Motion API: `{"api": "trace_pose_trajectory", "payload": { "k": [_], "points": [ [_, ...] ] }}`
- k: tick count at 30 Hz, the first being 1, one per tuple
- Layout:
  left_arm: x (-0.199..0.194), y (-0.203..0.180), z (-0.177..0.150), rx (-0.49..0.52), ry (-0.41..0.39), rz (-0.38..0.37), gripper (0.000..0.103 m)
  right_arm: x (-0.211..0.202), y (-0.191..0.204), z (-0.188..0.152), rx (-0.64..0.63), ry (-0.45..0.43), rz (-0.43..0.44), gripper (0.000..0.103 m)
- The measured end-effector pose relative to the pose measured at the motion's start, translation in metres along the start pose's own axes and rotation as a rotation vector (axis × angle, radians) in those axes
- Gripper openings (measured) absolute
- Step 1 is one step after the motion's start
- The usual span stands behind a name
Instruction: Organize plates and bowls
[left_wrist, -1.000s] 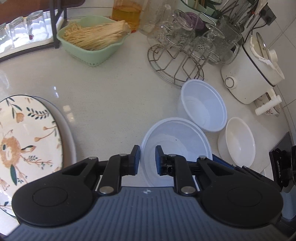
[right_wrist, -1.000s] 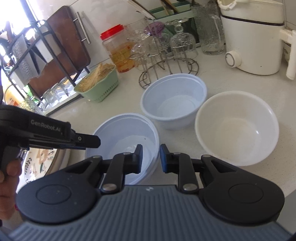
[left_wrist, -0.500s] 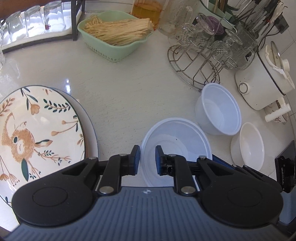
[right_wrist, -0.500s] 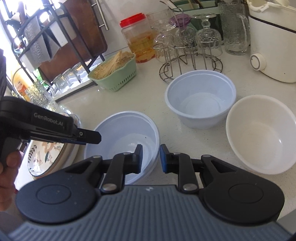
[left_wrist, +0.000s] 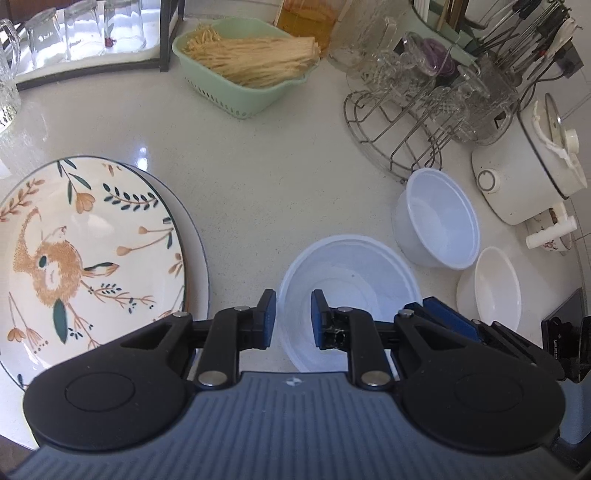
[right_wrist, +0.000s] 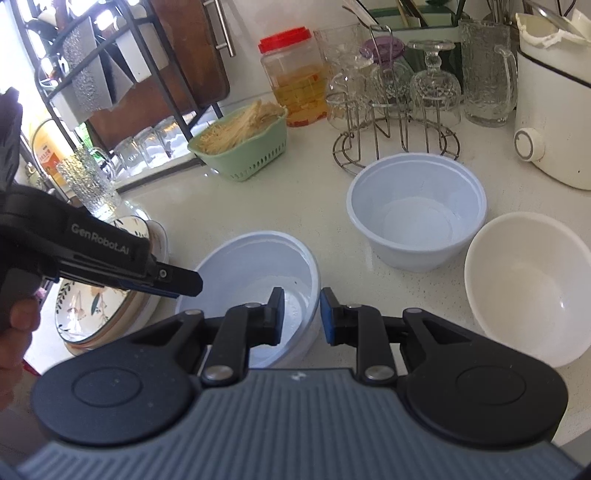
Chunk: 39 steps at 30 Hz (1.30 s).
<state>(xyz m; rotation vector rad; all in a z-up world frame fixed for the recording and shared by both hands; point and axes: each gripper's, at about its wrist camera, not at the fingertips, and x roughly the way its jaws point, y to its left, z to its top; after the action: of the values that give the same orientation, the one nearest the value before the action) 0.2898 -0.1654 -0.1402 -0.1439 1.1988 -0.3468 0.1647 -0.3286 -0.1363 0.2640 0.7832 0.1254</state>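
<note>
At the far left of the speckled white table (left_wrist: 258, 177) lies a round ceramic plate painted with an orange bird and leaves (left_wrist: 85, 254), resting on top of a plain white plate whose rim shows along its right edge. In the right wrist view a person's hand (right_wrist: 16, 332) grips the handle of the left gripper (left_wrist: 289, 317), which tilts steeply downward over the near left rim of a shallow pale-blue plastic bowl (left_wrist: 354, 273). Its jaws are nearly closed, a narrow gap between the blue pads straddling that rim; whether the pads press the rim cannot be told. The right gripper (right_wrist: 302, 314) slopes down less steeply over the same bowl's near right rim, its jaws likewise almost closed with the rim in the gap. Further right stand a deeper pale-blue plastic bowl (right_wrist: 417, 210) and, just beside it, a white round bowl (right_wrist: 528, 288), both upright on the table.
</note>
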Motion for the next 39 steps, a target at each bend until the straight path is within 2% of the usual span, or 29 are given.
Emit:
{"api": "trace_pose_trajectory", "payload": {
  "k": [8, 18, 22, 28, 39],
  "points": [
    [-0.042, -0.009, -0.003, 0.038, -0.092, 0.006, 0.022, -0.037, 0.000, 0.015, -0.020, -0.089, -0.002, 0.025],
    [-0.097, -0.040, -0.006, 0.101, -0.232, -0.016, 0.022, -0.085, 0.012, 0.030, -0.047, -0.168, -0.002, 0.025],
    [-0.107, -0.050, -0.009, 0.142, -0.254, 0.028, 0.022, -0.100, 0.011, 0.034, -0.041, -0.195, -0.014, 0.025],
    [-0.115, -0.053, -0.012, 0.153, -0.285, 0.025, 0.022, -0.115, 0.005, 0.039, -0.030, -0.229, -0.046, 0.025],
    [-0.125, -0.059, -0.027, 0.155, -0.332, 0.030, 0.022, -0.121, -0.003, 0.034, -0.010, -0.212, -0.054, 0.025]
  ]
}}
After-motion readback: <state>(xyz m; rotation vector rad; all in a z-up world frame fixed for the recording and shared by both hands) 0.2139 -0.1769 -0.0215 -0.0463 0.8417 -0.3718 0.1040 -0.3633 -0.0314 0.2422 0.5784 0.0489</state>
